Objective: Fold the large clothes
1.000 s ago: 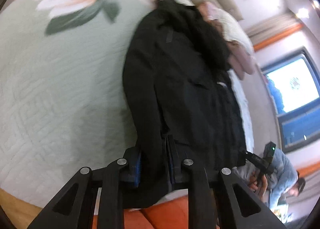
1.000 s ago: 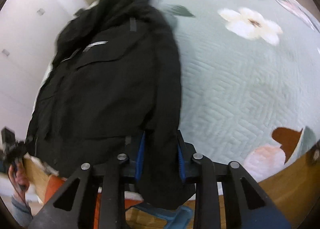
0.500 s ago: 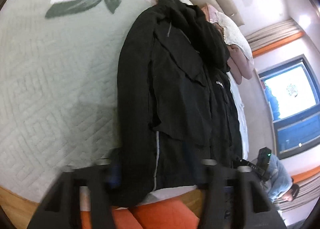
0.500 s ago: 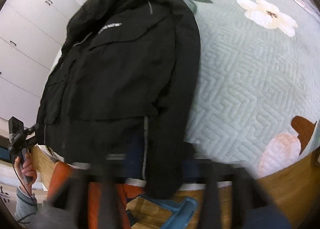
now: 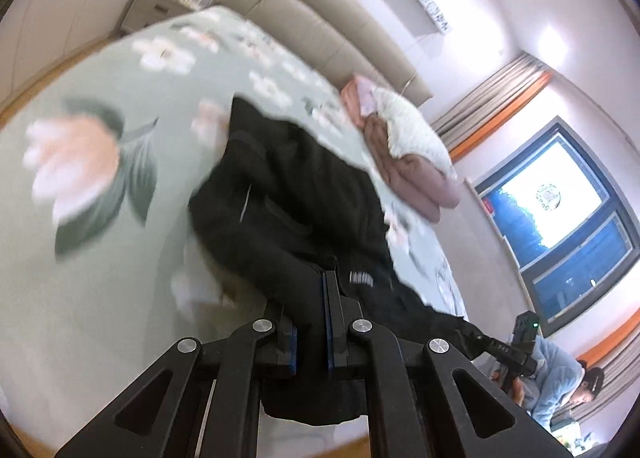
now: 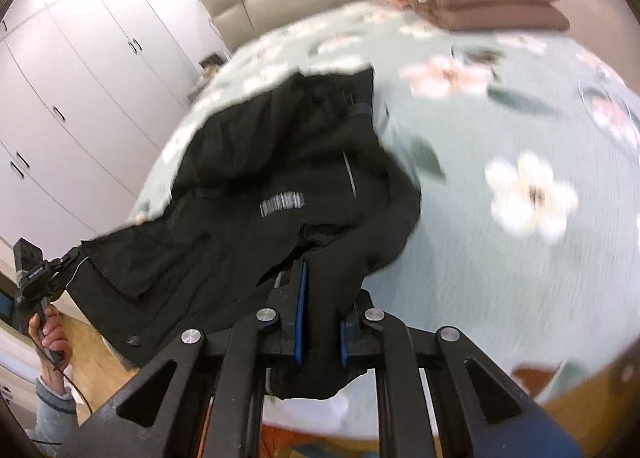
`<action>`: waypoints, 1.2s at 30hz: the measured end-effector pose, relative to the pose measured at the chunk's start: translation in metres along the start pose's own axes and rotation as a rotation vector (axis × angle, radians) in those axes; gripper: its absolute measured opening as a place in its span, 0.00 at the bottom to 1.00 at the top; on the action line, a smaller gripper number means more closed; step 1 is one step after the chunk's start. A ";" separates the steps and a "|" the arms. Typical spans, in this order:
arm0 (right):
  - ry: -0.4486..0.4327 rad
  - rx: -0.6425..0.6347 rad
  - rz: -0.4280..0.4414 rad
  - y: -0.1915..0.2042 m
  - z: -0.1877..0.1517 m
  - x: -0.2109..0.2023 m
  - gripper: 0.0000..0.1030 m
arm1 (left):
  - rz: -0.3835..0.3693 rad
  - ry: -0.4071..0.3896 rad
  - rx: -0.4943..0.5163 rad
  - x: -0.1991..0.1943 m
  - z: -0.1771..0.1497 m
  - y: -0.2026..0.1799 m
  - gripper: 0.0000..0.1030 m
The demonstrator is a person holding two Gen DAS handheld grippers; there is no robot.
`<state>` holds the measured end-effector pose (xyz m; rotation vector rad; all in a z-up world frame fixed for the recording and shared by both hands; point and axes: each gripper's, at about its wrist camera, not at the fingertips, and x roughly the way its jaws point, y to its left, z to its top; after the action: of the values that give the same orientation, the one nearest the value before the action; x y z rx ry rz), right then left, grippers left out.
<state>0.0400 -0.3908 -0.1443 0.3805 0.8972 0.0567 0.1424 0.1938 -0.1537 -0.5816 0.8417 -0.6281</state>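
On the pale green flowered bedspread (image 6: 500, 258) we see the black jacket (image 6: 280, 178), its near hem lifted off the bed. Our left gripper (image 5: 310, 322) and right gripper (image 6: 320, 322) have each just closed, pinching that hem at opposite corners.

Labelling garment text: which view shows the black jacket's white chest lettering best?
Right wrist: the lettering sits mid-frame on the black jacket, large though blurred. Left wrist shows it small, right beside the tongs.
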 end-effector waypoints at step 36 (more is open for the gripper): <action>0.360 0.134 -0.160 -0.070 0.293 0.305 0.28 | 0.165 0.393 -0.117 0.326 0.258 0.095 0.21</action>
<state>0.4494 -0.4815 -0.2328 0.4295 1.2895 -0.0857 0.5459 0.0845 -0.2408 -0.4939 1.2891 -0.5520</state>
